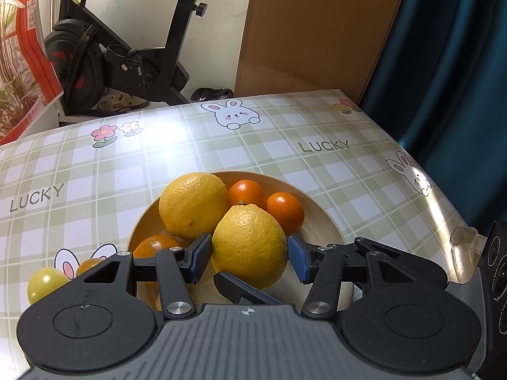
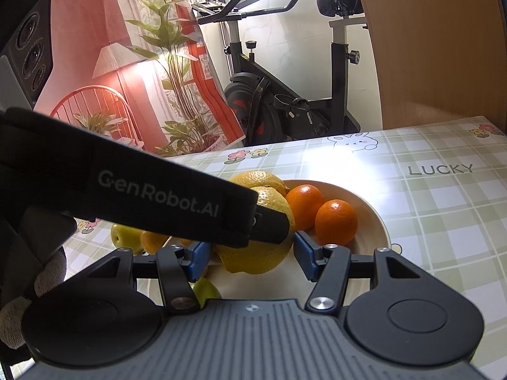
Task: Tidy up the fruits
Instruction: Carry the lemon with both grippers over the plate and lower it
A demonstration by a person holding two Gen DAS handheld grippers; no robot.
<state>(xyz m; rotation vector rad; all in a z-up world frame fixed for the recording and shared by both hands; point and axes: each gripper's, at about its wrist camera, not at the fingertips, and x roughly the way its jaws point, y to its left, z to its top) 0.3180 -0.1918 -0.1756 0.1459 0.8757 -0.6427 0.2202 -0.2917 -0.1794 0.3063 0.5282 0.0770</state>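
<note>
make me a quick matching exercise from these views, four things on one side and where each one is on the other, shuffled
Things:
1. near lemon
2. two small oranges
3. green fruit
4. exercise bike

Places:
A. on the floor beyond the table's far edge
B. on the tablecloth, outside the plate's left rim
C. between the open jaws of the left gripper
D. at the far right inside the plate

Pairs: 1-C, 2-D, 3-B, 4-A
</note>
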